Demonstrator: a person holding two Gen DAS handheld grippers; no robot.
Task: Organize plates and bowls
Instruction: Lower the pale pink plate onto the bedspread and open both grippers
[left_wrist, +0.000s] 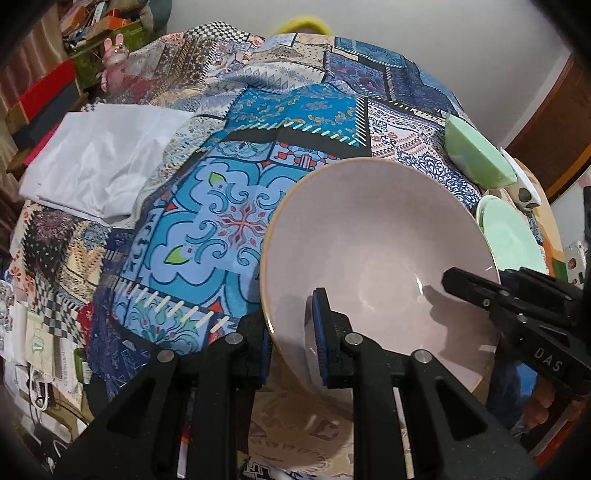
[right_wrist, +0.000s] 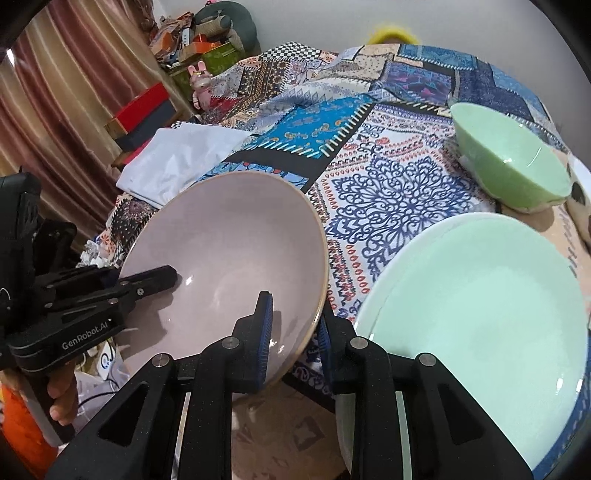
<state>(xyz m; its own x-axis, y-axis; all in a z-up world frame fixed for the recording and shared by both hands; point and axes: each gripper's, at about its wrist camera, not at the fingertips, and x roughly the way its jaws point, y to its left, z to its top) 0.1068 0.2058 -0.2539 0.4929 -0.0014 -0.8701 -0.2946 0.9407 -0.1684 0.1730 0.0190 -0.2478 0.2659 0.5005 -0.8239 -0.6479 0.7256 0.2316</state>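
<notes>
A large pale pink bowl (left_wrist: 369, 229) (right_wrist: 229, 236) sits tilted over the patchwork tablecloth (left_wrist: 229, 221) near the table's front edge. Both grippers hold it. My left gripper (left_wrist: 290, 314) is shut on its left rim, one blue pad inside the bowl and one outside. My right gripper (right_wrist: 295, 310) is shut on the opposite rim in the same way. Each wrist view also shows the other gripper: the right gripper (left_wrist: 484, 277) at the bowl's far side, and the left gripper (right_wrist: 136, 275) likewise. Whether the bowl's base touches the table is hidden.
A mint green plate (right_wrist: 472, 314) (left_wrist: 509, 236) lies just right of the bowl on a white plate. A green bowl (right_wrist: 513, 162) (left_wrist: 476, 151) stands behind it. A white folded sheet (left_wrist: 99, 162) lies at the left. Boxes and clutter stand beyond the table's left edge.
</notes>
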